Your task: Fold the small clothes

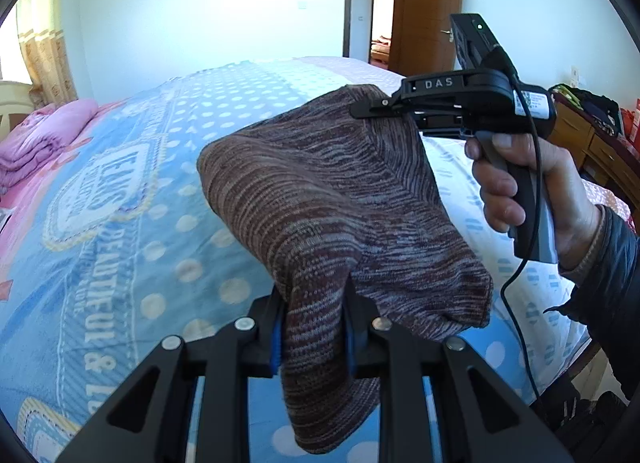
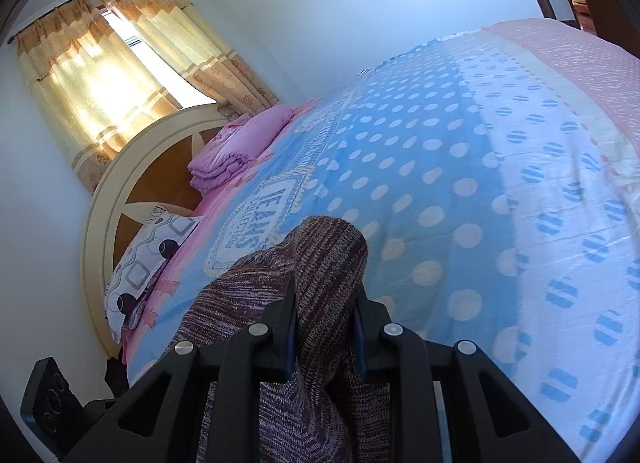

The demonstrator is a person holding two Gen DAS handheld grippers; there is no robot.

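Note:
A small brown-and-grey striped knit garment (image 1: 320, 183) hangs in the air above the bed, stretched between both grippers. My left gripper (image 1: 314, 327) is shut on its near edge, cloth bunched between the blue pads and hanging below them. In the left wrist view my right gripper (image 1: 370, 109) pinches the garment's far upper corner, held by a hand (image 1: 516, 183) in a dark sleeve. In the right wrist view the same knit garment (image 2: 324, 263) fills the closed right gripper (image 2: 326, 327) and drapes down to the left.
The bed (image 2: 460, 183) has a blue polka-dot cover with a white and pink band. A folded pink quilt (image 2: 236, 147) and a patterned pillow (image 2: 148, 259) lie by the round headboard (image 2: 132, 167). A wooden dresser (image 1: 592, 139) stands at the right, an open door (image 1: 424, 3) behind.

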